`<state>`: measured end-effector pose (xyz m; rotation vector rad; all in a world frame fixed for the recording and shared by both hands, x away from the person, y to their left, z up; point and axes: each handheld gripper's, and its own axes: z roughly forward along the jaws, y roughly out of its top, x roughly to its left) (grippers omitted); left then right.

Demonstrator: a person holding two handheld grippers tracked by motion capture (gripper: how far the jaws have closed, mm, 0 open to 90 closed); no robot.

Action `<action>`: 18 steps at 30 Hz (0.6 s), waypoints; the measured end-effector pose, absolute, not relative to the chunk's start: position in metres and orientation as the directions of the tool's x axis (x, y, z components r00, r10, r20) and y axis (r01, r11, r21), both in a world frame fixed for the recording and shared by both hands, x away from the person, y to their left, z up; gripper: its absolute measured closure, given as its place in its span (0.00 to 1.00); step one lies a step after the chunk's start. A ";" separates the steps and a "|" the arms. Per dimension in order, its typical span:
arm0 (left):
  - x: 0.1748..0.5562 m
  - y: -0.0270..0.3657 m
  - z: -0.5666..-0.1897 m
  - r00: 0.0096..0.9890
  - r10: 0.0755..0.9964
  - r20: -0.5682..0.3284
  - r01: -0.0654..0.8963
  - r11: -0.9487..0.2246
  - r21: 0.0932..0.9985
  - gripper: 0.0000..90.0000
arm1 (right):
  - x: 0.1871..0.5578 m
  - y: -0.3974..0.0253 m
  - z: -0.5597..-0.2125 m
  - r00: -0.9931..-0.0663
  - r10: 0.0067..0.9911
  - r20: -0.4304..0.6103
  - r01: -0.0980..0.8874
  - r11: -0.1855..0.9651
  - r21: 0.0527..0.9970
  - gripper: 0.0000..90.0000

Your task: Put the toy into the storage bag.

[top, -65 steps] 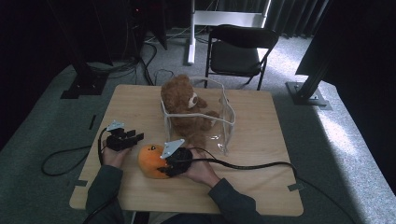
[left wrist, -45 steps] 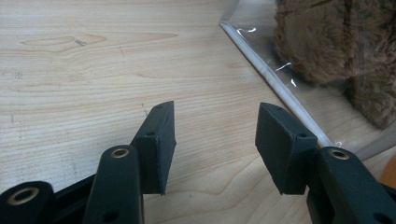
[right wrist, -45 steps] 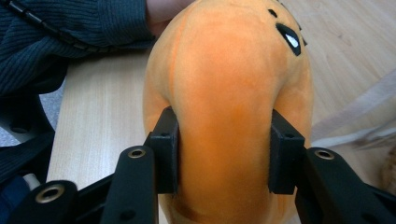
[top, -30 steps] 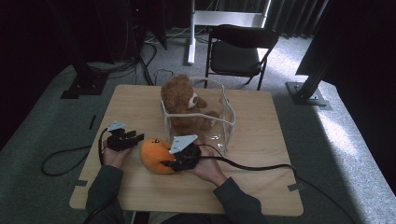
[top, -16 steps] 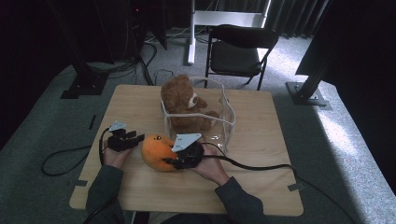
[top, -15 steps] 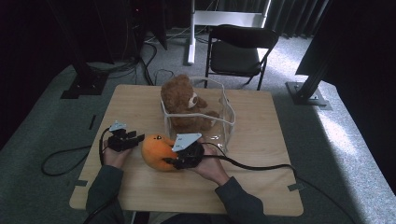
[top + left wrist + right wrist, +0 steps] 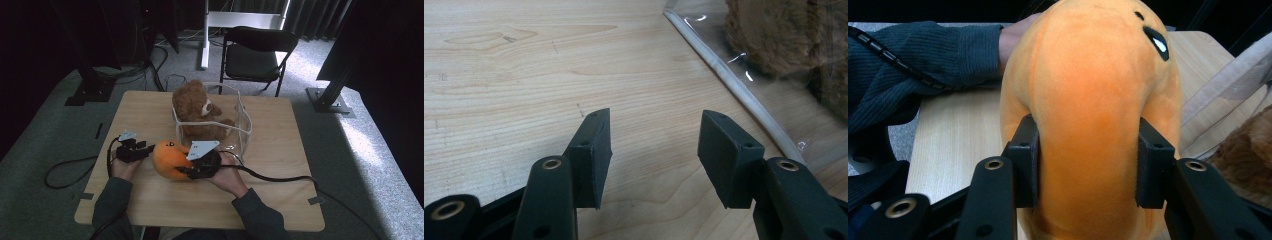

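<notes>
Near the lower centre of the high view, the right claw point(image 7: 187, 171) is clamped on an orange plush toy point(image 7: 170, 159), which sits on the light wooden table point(image 7: 280, 165) just left of the hand holding that claw. In the right gripper view both black jaws press into the toy's point(image 7: 1093, 115) sides, denting the soft body, and a dark glossy eye shows toward the upper right of the frame. A dark ribbed sleeve point(image 7: 913, 60) lies across the upper left of that view, behind the toy.

The left claw point(image 7: 147, 149) rests at the left of the high view, its tips close to the toy's left side. In the left gripper view its jaws stand spread apart with bare wood grain between them, gripping nothing point(image 7: 651, 150).

A clear plastic bin point(image 7: 240, 125) stands at the middle of the table with a brown teddy bear point(image 7: 197, 112) seated inside. Its rounded lower edge point(image 7: 734, 85) crosses the upper right of the left gripper view, brown fur behind it. A black folding chair point(image 7: 255, 52) stands beyond the table.
</notes>
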<state>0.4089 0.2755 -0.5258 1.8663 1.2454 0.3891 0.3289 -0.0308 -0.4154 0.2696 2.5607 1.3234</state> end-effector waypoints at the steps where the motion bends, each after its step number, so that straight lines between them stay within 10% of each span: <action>1: 0.409 0.275 -0.526 0.459 0.869 -0.185 0.609 -0.156 0.778 0.53 | 0.329 -0.031 -0.415 -0.952 0.274 -0.134 0.049 0.570 0.820 0.61; 18: 0.409 0.272 -0.528 0.464 0.870 -0.168 0.610 -0.176 0.772 0.53 | 0.329 -0.038 -0.403 -0.948 0.282 -0.147 0.037 0.557 0.830 0.61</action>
